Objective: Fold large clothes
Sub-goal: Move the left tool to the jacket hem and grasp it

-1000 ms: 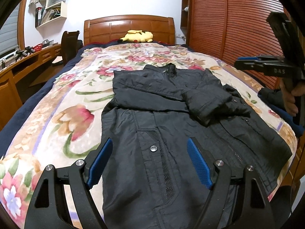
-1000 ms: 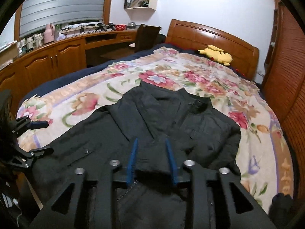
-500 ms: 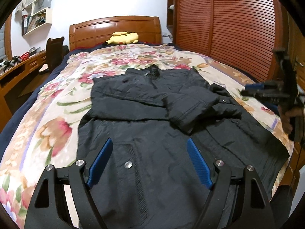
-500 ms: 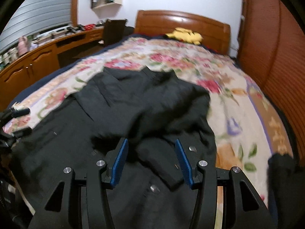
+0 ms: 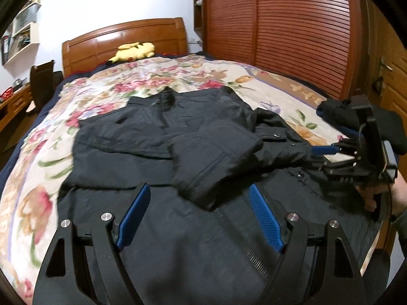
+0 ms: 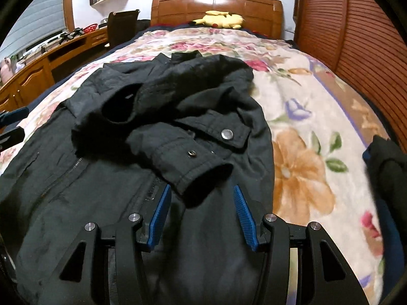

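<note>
A black jacket (image 5: 142,137) lies front-up on the floral bedspread (image 5: 38,167), collar toward the headboard. One sleeve (image 5: 216,152) is folded across its chest; the snap-button cuff (image 6: 201,170) shows close up in the right wrist view. My left gripper (image 5: 198,186) hovers open over the jacket's lower front, nothing between its blue pads. My right gripper (image 6: 202,186) is open too, low over the jacket's right side, with the cuff's end just beyond its fingertips and not pinched. It also shows as the right gripper (image 5: 318,157) in the left wrist view. The left gripper (image 6: 12,124) peeks in at the far left.
A yellow plush toy (image 6: 218,19) lies by the wooden headboard (image 6: 216,2). Dark folded clothes (image 5: 338,111) sit near the bed's right edge. Slatted wardrobe doors (image 5: 292,38) stand to the right; a desk (image 6: 38,71) and chair (image 6: 122,28) to the left. A hand (image 5: 396,195) holds the right gripper.
The right gripper came down from high on the right to just above the jacket beside the cuff, and its jaws stand wider. The left gripper slid right along the jacket's lower front.
</note>
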A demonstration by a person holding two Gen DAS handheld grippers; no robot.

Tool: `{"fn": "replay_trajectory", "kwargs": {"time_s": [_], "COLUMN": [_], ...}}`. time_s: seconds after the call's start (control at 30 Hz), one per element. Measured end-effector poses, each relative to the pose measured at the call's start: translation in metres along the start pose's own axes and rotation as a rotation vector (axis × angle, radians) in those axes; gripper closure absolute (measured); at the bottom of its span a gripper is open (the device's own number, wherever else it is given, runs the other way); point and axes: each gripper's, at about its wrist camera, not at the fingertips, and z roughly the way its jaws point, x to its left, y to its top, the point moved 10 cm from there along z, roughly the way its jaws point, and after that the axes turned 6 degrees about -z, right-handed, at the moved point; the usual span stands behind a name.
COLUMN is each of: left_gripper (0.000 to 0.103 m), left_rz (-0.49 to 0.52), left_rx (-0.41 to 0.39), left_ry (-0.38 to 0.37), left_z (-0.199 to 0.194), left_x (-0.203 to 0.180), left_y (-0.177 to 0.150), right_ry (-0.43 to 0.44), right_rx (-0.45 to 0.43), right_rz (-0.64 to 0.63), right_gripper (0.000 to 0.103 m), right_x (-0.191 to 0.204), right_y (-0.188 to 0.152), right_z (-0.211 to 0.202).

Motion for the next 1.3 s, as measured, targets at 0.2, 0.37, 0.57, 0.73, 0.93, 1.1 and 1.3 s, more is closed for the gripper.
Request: {"fn": "replay_trajectory", "kwargs": {"time_s": [0.2,0.37,0.57,0.73,0.93,1.1,1.3], "left_gripper": [0.022,0.022,0.022,0.028,0.089,0.091,0.091], "left_rz": [0.049,0.066,0.11,0.194,0.201,0.136,0.001], "left_rx": [0.031,0.062,0.096,0.111,0.169,0.041,-0.064], "left_ry": [-0.036,-0.07,-0.045,-0.056,-0.094,-0.025,0.034], "left_z": [0.03,0.055,0.076,0.08,0.081,0.044,-0.001], "left_x": [-0.033,-0.057,-0.066,-0.074,-0.06,-0.022,0.041], "left_y": [0.01,0.021,0.028,0.026,0.019,0.045,0.06], "right_ry": [0.014,-0.038,-0.029,-0.004,-0.007,-0.009,-0.01], "right_rx": [0.011,-0.006,-0.012,-0.012,-0.014,-0.015,-0.015], "right_rz": [0.053,0.036,0.042,0.061,0.063,0.06,0.058], "right_gripper": [0.05,0.05,0.05,0.05,0.05,0.05,0.05], "right_x": [0.001,0.002,-0.001,-0.003,-0.003,-0.004,-0.004], "right_y": [-0.016,-0.014,-0.017,-0.018,-0.017,-0.018,-0.018], "right_z": [0.023,0.02,0.022,0.024,0.024,0.025,0.025]}}
